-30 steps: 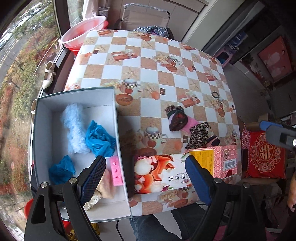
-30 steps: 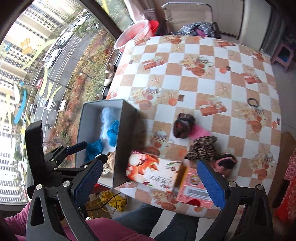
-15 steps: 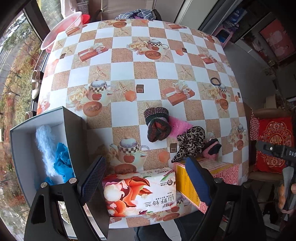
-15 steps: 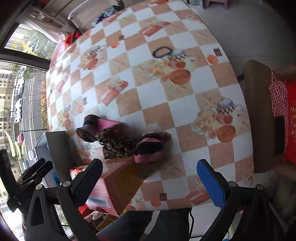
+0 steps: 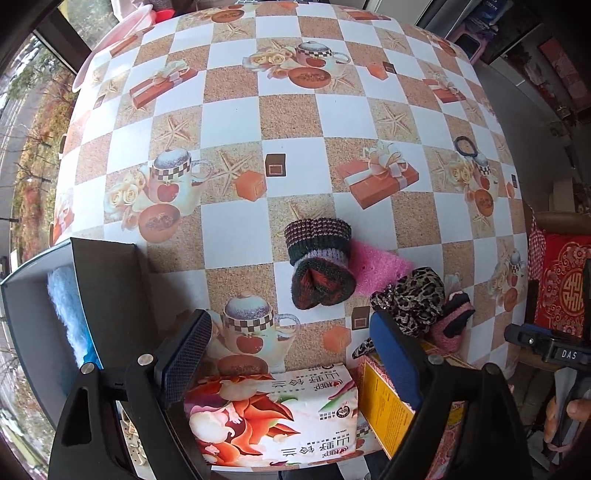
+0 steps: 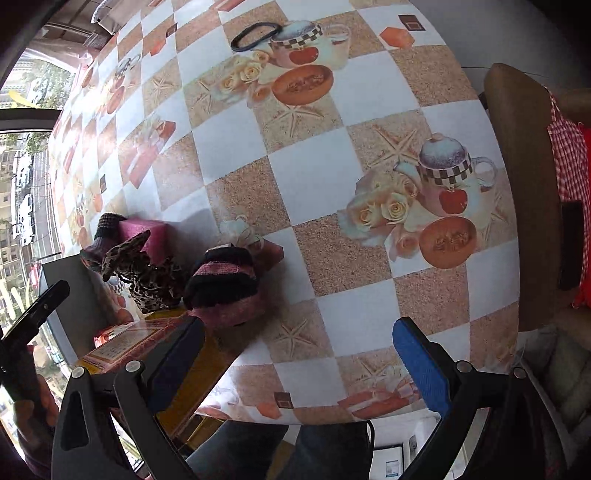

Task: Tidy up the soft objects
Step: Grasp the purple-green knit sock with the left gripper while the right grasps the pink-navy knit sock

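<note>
Knit sock bundle [image 5: 319, 267] lay on table [image 5: 236, 92], long axis about 12-to-6, touching pink cloth [image 5: 375, 264] at its 3 o'clock. Leopard cloth [image 5: 413, 299] and pink-black sock [image 5: 452, 323] beyond, at 4 o'clock. Left gripper [image 5: 290, 360] released, empty, bundle at its 12 o'clock, nearer. Right gripper [image 6: 295, 363] released, empty. Box [image 5: 107, 280] at 9 o'clock.

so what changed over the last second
Both grippers swung right, away from the grey box. The left gripper went from above the box to facing the knit roll; the right gripper moved toward the table's right edge, beside the pink-and-black piece. Both jaws stayed open and empty. The soft items, tissue pack and hair tie did not move.
</note>
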`<state>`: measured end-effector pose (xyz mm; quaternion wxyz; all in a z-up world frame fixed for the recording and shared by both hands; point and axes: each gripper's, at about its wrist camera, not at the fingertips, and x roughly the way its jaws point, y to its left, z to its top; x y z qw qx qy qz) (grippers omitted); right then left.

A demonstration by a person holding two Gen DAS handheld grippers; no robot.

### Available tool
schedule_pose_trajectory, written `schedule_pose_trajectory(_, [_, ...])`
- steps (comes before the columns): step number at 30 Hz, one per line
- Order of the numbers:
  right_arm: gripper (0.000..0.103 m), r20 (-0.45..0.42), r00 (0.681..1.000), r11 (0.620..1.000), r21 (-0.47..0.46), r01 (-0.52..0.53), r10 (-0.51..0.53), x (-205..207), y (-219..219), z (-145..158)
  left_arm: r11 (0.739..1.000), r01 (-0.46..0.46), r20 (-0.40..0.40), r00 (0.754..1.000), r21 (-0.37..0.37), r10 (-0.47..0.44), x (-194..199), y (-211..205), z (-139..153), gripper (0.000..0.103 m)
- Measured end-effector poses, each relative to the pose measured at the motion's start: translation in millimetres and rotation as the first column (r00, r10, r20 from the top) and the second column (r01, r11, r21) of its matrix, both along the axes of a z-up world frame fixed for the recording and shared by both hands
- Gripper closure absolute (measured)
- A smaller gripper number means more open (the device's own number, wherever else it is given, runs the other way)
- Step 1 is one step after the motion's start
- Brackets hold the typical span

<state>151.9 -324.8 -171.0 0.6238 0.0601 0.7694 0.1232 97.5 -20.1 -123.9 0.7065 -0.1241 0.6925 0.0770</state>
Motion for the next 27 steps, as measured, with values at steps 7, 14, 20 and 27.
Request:
schedule_pose_trajectory(7, [0.000,-0.017,0.997,0.997,0.018,-0.073,0.073,1.3,29.5,-23.5,1.000,0.027,-0.033,0.999,-0.014,-0.027,12.7,-13.3,-23.2,0.013])
schedule_pose_trajectory(14, [0.000,-0.031,0.980,0.981,0.013,-0.195,0.195,-5.4,69.2,-51.9,0.998,0.009,-0.103,0.995,0.060,-0.002,29.2,-9.4,-59.9,0.013])
schedule_pose_trajectory(20, [0.000,0.030,0.970,0.963,-0.131,-0.236,0.242,6.6,58.1,-57.5,0.983,-0.048,-0.098,0.993,0.176,0.066,34.6,22.7,-63.9,0.012])
schedule_pose_trajectory(27, [0.000,0.075,0.994,0.989,-0.132,-0.066,0.076,33.1,-4.4,-40.0,0.987,-0.097,-0.047,0.994,0.130,0.103,28.9,44.1,-45.5,0.012])
